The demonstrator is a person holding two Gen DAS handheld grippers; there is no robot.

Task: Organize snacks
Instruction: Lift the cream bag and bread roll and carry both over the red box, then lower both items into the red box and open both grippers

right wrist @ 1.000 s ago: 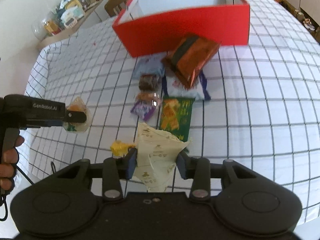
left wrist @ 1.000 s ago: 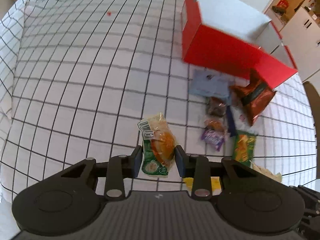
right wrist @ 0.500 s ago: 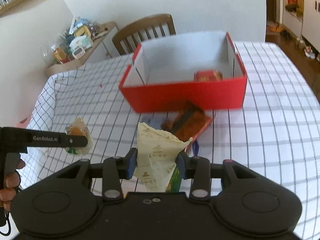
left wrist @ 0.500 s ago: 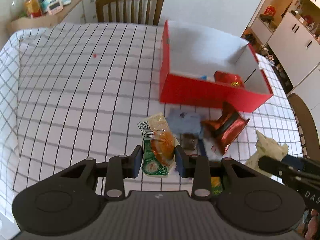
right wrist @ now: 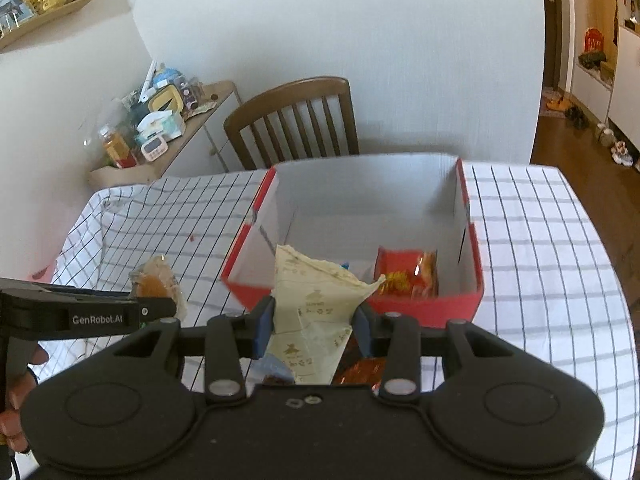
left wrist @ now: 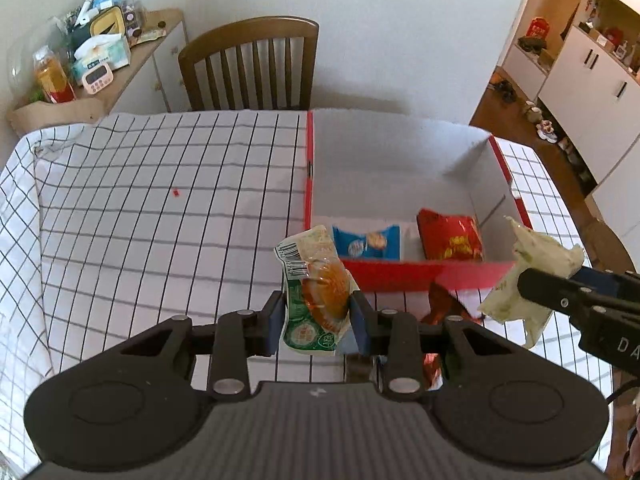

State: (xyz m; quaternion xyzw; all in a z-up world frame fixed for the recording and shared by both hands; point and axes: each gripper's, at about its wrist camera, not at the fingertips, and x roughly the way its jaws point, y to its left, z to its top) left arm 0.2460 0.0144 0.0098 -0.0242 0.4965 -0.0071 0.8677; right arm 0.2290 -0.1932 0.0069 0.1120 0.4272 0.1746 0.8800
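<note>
Left gripper [left wrist: 317, 320] clamps the bun packet [left wrist: 318, 292]; right gripper [right wrist: 314, 326] clamps the cream wrapper [right wrist: 316, 308]. Both are raised above the surface [left wrist: 140, 220], near the red box [right wrist: 420, 304].

A clear-wrapped bun snack [left wrist: 318, 292], green label and barcode showing, is held upright just before a red, white-lined box [left wrist: 400, 276] on the checked bench. Inside the box lie a blue packet [left wrist: 368, 242] and a red packet [left wrist: 450, 236]. A crumpled cream packet [right wrist: 316, 312] is held at the box's near wall.
</note>
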